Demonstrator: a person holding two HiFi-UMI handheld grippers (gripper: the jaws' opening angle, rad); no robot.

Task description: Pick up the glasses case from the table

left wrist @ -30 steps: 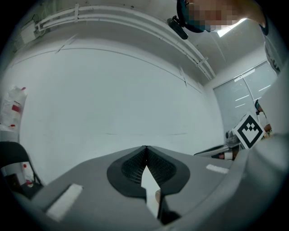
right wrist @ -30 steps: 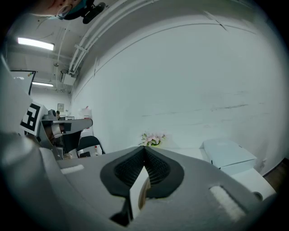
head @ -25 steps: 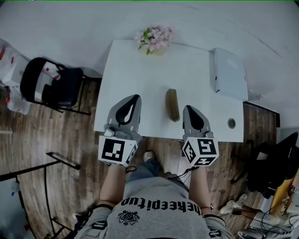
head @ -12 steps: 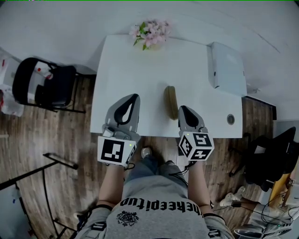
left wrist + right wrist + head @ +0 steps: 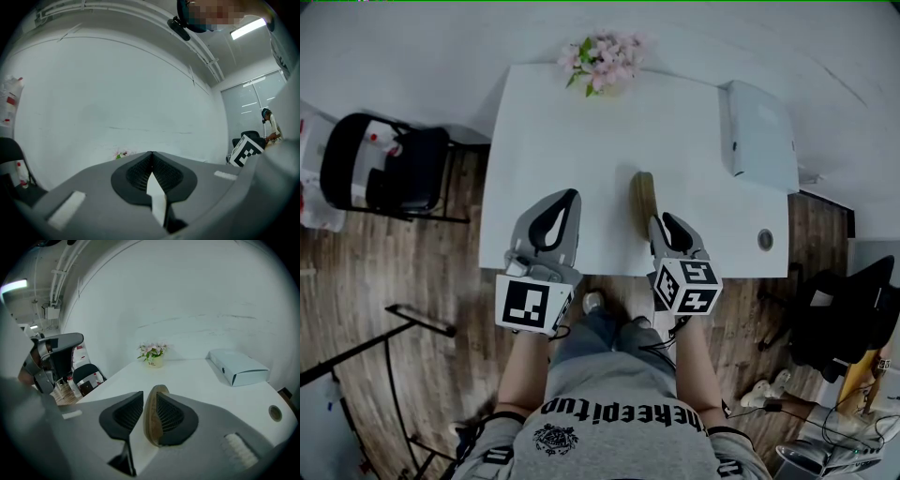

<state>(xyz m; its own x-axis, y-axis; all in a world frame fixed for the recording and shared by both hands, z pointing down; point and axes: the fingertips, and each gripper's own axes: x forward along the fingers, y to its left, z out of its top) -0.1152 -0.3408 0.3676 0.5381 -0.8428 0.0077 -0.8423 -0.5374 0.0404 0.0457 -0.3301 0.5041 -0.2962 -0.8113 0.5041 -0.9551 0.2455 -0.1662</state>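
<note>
Glasses case [image 5: 643,199]: tan-brown, oblong, rounded ends.

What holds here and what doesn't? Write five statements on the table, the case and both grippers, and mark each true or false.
1. The glasses case lies on the white table. True.
2. The left gripper is shut on the case. False: its jaws are together on nothing; the case lies by the right gripper.
3. A pot of pink flowers stands at the table's far edge. True.
4. The white box lies on the floor. False: it lies on the table, at its right side.
5. The right gripper has lifted the case clear of the table. False: the case lies on the table; the jaws are opening, with the case showing in the gap between them, unclamped.
</note>
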